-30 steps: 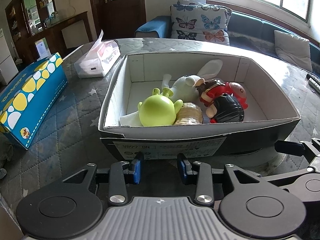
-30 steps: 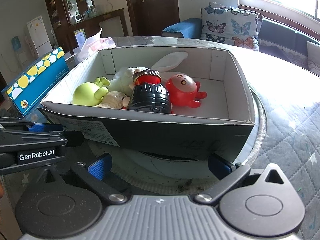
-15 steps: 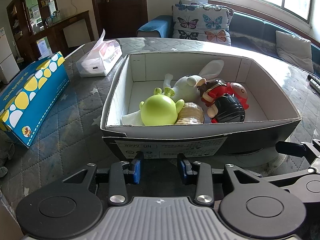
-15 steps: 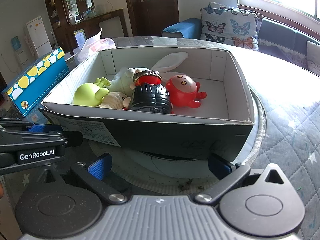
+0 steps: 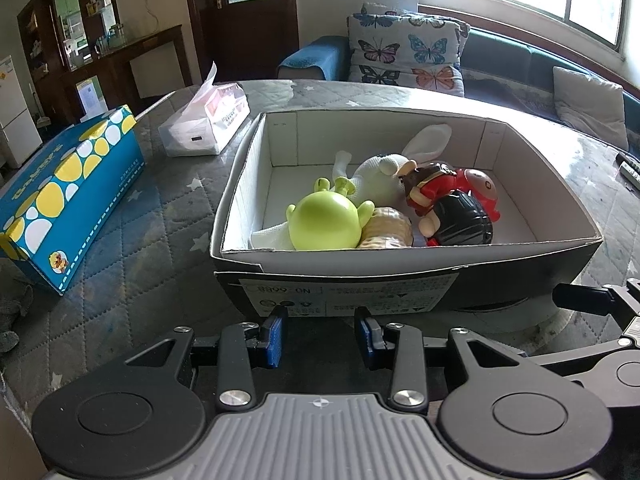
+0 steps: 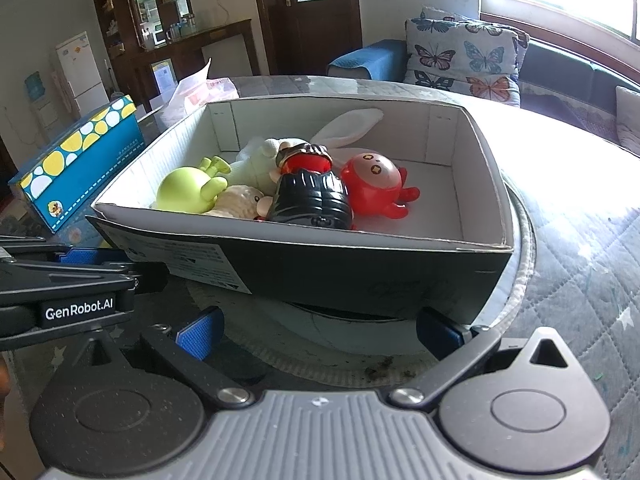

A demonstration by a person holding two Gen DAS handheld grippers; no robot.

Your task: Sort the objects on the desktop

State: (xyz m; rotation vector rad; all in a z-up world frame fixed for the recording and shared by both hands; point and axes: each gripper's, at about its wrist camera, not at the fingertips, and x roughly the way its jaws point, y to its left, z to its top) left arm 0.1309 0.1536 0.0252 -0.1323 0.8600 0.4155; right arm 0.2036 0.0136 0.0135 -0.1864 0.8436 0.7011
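Note:
A black cardboard box with a white inside stands on the table just ahead of both grippers; it also shows in the right wrist view. In it lie a green round toy, a white plush rabbit, a cream knitted toy, a black-and-red figure and a red octopus toy. My left gripper is open and empty, close to the box's near wall. My right gripper is wide open and empty, in front of the box's near corner.
A blue box with yellow and white dots lies to the left. A tissue pack sits behind it. The box rests on a round white base. A sofa with butterfly cushions is beyond the quilted table.
The left gripper has drawn back slightly from the box; the view has shifted a little. The right gripper and the toys have not moved.

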